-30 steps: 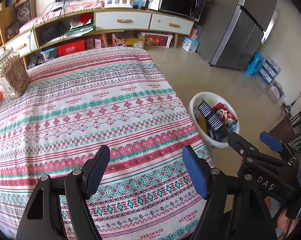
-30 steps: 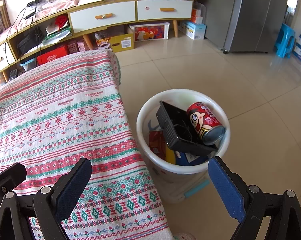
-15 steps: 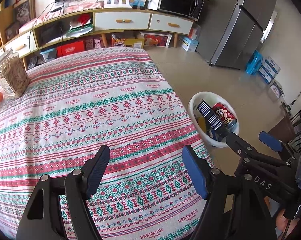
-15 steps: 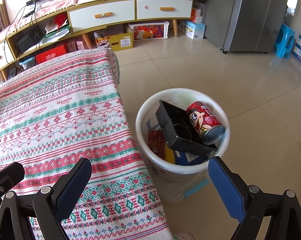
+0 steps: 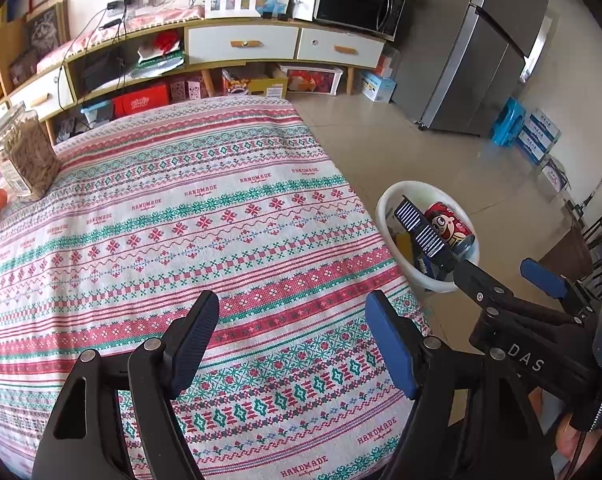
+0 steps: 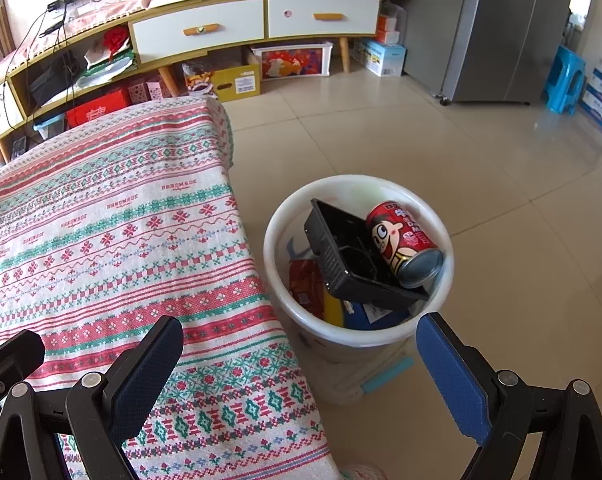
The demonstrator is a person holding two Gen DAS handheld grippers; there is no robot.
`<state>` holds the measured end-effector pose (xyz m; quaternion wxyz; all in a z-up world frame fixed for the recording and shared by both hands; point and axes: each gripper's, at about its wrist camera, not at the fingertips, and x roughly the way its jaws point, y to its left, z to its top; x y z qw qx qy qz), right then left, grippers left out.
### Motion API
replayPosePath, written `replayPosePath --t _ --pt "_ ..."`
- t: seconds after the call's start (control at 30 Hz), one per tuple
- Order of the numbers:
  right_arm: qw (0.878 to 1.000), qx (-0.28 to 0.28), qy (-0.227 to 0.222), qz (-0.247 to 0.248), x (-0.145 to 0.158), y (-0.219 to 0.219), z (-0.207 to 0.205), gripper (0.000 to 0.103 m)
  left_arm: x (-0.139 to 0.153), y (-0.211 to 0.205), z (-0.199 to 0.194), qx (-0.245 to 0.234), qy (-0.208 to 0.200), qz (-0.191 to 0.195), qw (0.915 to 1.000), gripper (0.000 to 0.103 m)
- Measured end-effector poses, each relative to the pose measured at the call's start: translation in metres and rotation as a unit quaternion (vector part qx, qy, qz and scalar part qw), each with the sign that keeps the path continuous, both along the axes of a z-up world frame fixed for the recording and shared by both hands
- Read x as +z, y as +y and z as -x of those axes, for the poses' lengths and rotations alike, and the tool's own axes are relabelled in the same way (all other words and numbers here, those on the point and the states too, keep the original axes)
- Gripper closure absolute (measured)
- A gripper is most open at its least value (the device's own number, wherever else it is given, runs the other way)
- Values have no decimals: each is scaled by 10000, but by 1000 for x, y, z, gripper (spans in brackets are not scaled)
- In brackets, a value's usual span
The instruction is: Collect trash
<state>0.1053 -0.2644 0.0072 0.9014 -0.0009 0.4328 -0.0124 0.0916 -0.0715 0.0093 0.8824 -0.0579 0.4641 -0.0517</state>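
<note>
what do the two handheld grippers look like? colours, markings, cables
Both the left gripper and the right gripper have black angular plastic frames with silver pivot bolts and long flat fingers faced with ribbed blue pads. In the left wrist view the right gripper's body carries white letters "DAS", with a blue textured grip and a thin black cable beside it.

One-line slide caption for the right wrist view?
Open right gripper hovers by white bin holding red can and black tray.
</note>
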Motion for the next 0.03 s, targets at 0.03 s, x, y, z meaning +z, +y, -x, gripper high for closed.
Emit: replayPosePath --t 0.03 --pt "10000 -1 0 6 0 0 0 6 0 0 0 -4 -4 -5 10000 25"
